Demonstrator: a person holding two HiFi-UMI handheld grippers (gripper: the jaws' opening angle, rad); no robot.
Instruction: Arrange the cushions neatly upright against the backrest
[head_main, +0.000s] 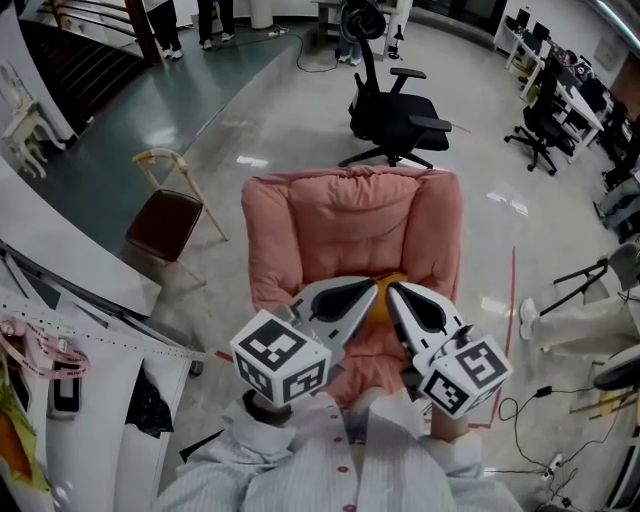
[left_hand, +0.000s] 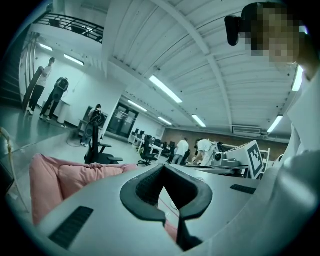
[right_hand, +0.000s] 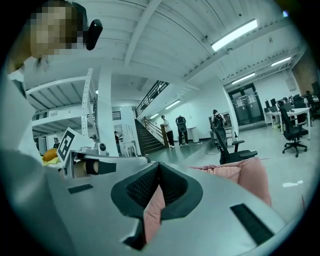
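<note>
A pink armchair (head_main: 350, 225) with padded backrest and arms stands in the middle of the head view. An orange cushion (head_main: 384, 300) lies on its seat, mostly hidden behind my two grippers. My left gripper (head_main: 371, 284) and right gripper (head_main: 393, 288) hover side by side above the seat, tips nearly touching, both shut with nothing held. In the left gripper view the shut left gripper (left_hand: 167, 195) points past the armchair (left_hand: 65, 177). The right gripper view shows its shut gripper (right_hand: 157, 192), pink armchair (right_hand: 240, 175) showing behind, and the orange cushion (right_hand: 50, 155) at far left.
A black office chair (head_main: 395, 110) stands behind the armchair. A small wooden chair with a dark red seat (head_main: 165, 220) is at its left. A red floor line (head_main: 510, 300), cables (head_main: 530, 410) and a tripod (head_main: 585, 280) lie to the right. People stand in the distance (left_hand: 55, 95).
</note>
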